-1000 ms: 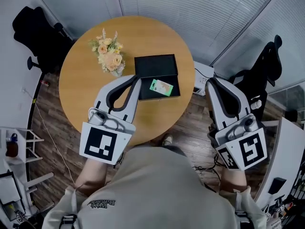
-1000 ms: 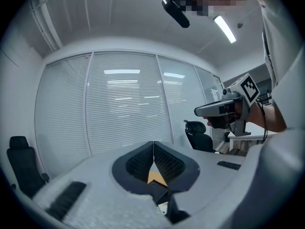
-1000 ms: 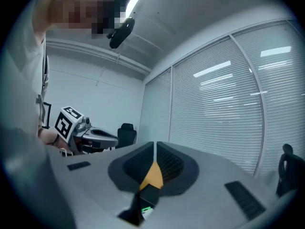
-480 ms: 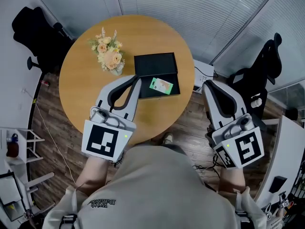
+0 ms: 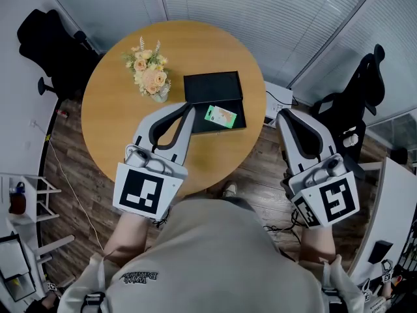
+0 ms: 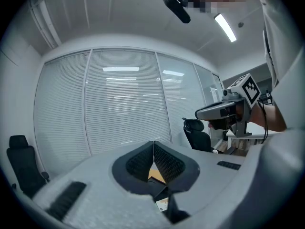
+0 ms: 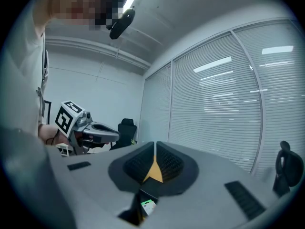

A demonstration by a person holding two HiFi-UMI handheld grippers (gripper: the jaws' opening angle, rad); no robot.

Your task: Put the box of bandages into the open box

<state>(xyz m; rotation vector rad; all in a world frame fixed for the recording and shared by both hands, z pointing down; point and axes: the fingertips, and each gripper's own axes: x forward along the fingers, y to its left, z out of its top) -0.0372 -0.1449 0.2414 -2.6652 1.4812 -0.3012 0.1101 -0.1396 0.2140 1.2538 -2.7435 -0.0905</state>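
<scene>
Looking from the left wall across, a black office chair is parked by the blinds, and next to it is the round wooden table with a small bunch of pale flowers toward its far left. The person's left gripper reaches over the near side of the table. Its two jaws are pressed together at the tips with nothing between them, and from above the tips line up with the left edge of the open box. That black box lies flat near the table's middle. The box of bandages, green and white, lies inside the box's outline in the nearer half, toward its right side, clear of both grippers. Further right, past the table's rim and over the wood floor, the right gripper is held level. Its jaws are also closed tip to tip and hold nothing. A second black chair stands by the right-hand window.
</scene>
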